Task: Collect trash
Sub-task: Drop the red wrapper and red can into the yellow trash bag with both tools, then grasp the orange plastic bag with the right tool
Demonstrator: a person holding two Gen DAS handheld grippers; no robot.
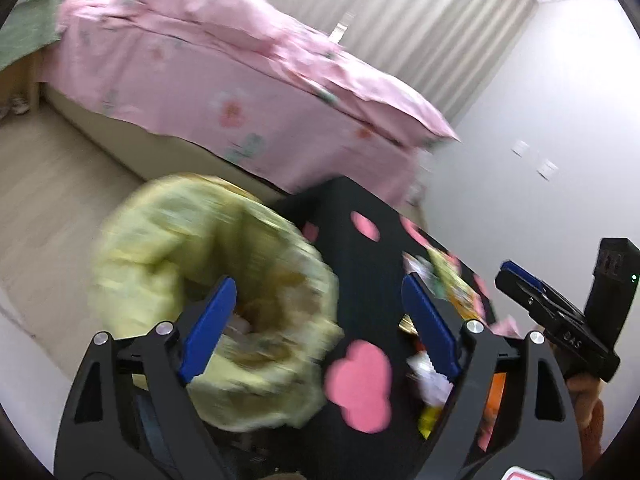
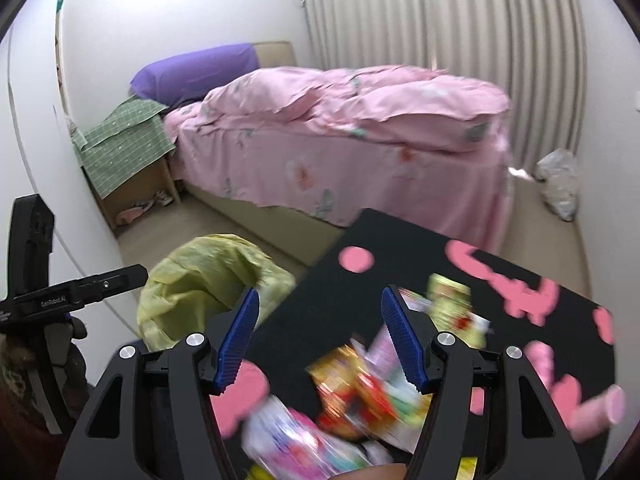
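Note:
A yellow-green trash bag (image 1: pixel 180 248) stands open on the floor against the left side of a black table (image 1: pixel 360 264) printed with pink shapes. My left gripper (image 1: pixel 318 320) is open and holds nothing; its left pad is over the bag's mouth and its right pad over the table. Blurred snack wrappers (image 1: pixel 452 284) lie on the table to the right. In the right wrist view my right gripper (image 2: pixel 320 332) is open and empty above a heap of coloured wrappers (image 2: pixel 360 392). A green-yellow packet (image 2: pixel 448 300) lies farther back, and the bag (image 2: pixel 208 280) is at the left.
A bed with a pink flowered cover (image 2: pixel 352 140) fills the far side. A bedside stand under a green cloth (image 2: pixel 124 148) is beside it. A grey plastic bag (image 2: pixel 560 184) sits by the curtain. A pink cylinder (image 2: pixel 600 412) lies at the table's right edge.

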